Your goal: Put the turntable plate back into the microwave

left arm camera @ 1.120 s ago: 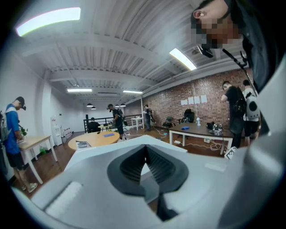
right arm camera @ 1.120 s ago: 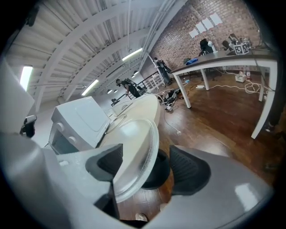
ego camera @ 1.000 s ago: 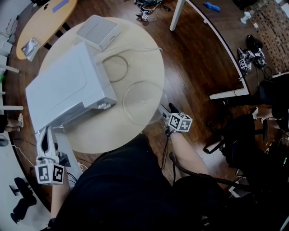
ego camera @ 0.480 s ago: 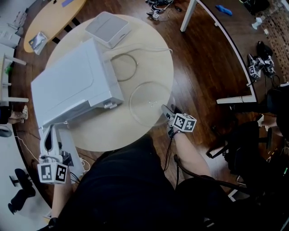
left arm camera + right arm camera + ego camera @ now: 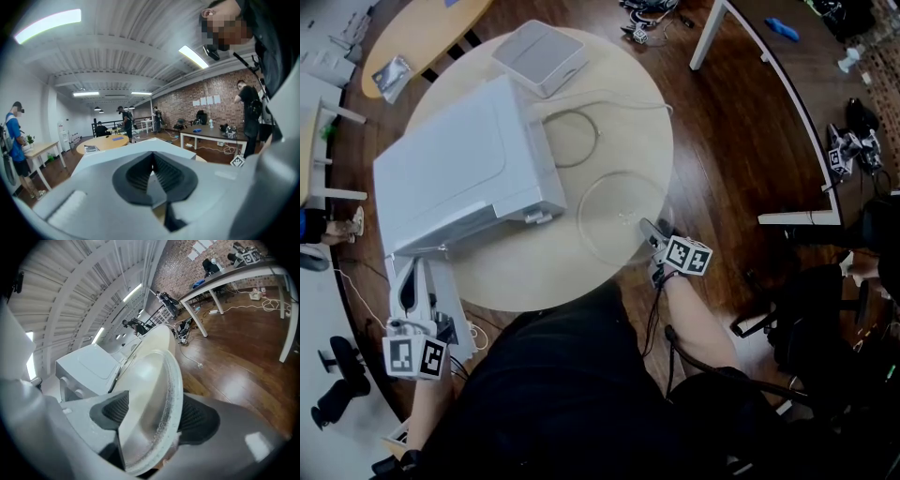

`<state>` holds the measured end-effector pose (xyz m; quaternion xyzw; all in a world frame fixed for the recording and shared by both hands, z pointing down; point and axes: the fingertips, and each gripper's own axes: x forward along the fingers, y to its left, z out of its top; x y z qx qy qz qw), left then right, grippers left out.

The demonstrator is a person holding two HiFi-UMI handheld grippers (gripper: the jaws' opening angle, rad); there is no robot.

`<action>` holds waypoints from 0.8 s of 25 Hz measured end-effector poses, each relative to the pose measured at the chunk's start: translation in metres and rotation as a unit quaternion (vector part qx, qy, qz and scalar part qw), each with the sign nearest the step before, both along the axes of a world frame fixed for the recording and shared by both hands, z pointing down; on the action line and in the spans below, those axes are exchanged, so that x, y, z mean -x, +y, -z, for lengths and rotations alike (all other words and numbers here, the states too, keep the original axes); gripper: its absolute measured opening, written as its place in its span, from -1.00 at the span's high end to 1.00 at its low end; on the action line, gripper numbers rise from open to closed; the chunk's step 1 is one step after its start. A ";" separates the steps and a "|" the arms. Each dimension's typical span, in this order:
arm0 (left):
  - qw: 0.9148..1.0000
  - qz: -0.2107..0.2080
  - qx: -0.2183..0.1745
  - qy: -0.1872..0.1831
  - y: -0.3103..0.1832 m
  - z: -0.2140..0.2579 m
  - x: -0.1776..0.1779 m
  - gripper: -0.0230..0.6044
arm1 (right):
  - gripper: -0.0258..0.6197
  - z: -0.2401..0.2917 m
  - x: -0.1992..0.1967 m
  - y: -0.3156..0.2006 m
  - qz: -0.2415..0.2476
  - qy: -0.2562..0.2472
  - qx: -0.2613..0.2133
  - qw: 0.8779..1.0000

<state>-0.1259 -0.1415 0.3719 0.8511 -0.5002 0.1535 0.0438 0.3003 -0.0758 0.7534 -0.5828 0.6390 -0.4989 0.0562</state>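
Over the last second the right tool (image 5: 650, 231) has slid onto the rim of the turntable plate (image 5: 614, 211) and now clamps it. The plate lies flat on the surface (image 5: 546, 270) right of the microwave (image 5: 459, 178), ready to lift. The left tool (image 5: 410, 287) looks closed on the microwave's open door (image 5: 448, 305)

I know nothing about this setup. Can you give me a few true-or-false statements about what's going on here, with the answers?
1. The right gripper is shut on the rim of the glass plate. True.
2. The plate is inside the microwave. False: it is out over the round table, beside the microwave.
3. A flat white box sits on top of the microwave. False: it lies on the table behind the microwave.
4. A looped cable lies on the table next to the microwave. True.
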 end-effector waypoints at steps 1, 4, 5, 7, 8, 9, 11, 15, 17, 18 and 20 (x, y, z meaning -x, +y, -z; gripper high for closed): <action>1.000 0.000 0.000 -0.001 0.001 0.000 0.000 0.91 | -0.07 -0.001 0.001 -0.001 -0.001 -0.005 -0.001 1.000; 1.000 0.000 0.002 -0.001 0.002 -0.001 -0.002 0.91 | -0.07 -0.002 0.002 -0.001 -0.004 -0.021 -0.003 1.000; 1.000 -0.001 0.002 -0.001 0.002 -0.001 -0.003 0.91 | -0.06 -0.002 0.003 -0.001 -0.003 -0.026 -0.004 1.000; 1.000 -0.004 0.000 -0.001 0.002 0.001 -0.005 0.91 | -0.03 -0.001 0.005 -0.001 -0.001 -0.037 -0.008 0.999; 1.000 -0.005 -0.001 -0.002 0.002 0.001 -0.006 0.91 | 0.02 0.000 0.006 -0.002 0.000 -0.045 -0.011 0.999; 1.000 -0.006 -0.002 -0.002 0.002 0.001 -0.007 0.91 | 0.07 0.001 0.008 -0.003 0.000 -0.052 -0.014 0.999; 1.000 -0.008 -0.001 -0.002 0.002 0.000 -0.009 0.91 | 0.17 0.002 0.009 -0.004 -0.004 -0.065 -0.017 0.998; 1.000 -0.012 0.000 0.000 -0.001 0.001 -0.012 0.91 | 0.26 0.003 0.006 -0.002 -0.017 -0.082 -0.021 0.996; 1.000 -0.017 -0.004 -0.001 -0.001 0.004 -0.017 0.91 | 0.29 0.004 0.005 0.000 -0.021 -0.085 -0.023 0.996; 1.000 -0.020 -0.006 -0.001 -0.002 0.005 -0.019 0.91 | 0.30 0.005 0.004 0.001 -0.022 -0.085 -0.025 0.996; 1.000 -0.023 -0.008 0.000 -0.002 0.006 -0.022 0.91 | 0.35 0.007 0.002 0.004 -0.026 -0.085 -0.030 0.996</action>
